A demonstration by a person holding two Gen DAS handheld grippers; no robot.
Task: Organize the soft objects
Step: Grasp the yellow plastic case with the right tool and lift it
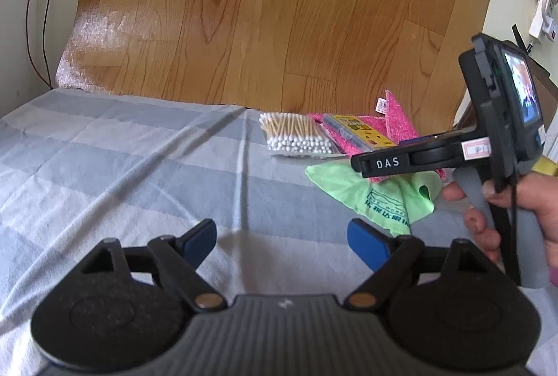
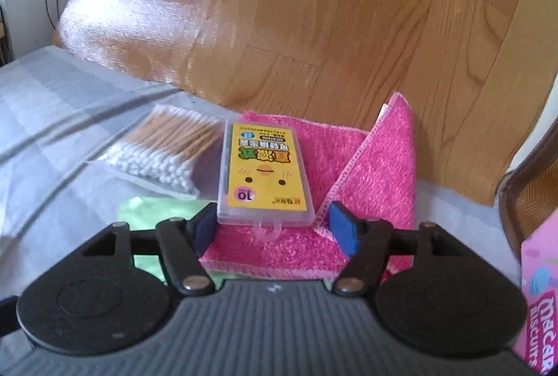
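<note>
A pink fuzzy cloth [image 2: 369, 167] lies on the grey checked sheet [image 2: 52, 118], one corner folded up. A clear plastic case with a yellow label [image 2: 265, 170] rests on it. A bag of cotton swabs [image 2: 167, 149] lies to its left. A green cloth [image 1: 369, 191] lies in front, partly under the pink one. My right gripper [image 2: 275, 229] is open, its blue pads either side of the case's near end. My left gripper [image 1: 282, 242] is open and empty above bare sheet, left of the pile. The right gripper's body [image 1: 453, 153] shows in the left wrist view.
A wood-pattern sheet [image 1: 261, 10] stands behind the bed. A pink biscuit box [image 2: 540, 299] is at the far right, with a wooden chair frame [image 2: 523, 181] behind it. Cables [image 1: 38, 10] hang on the left wall.
</note>
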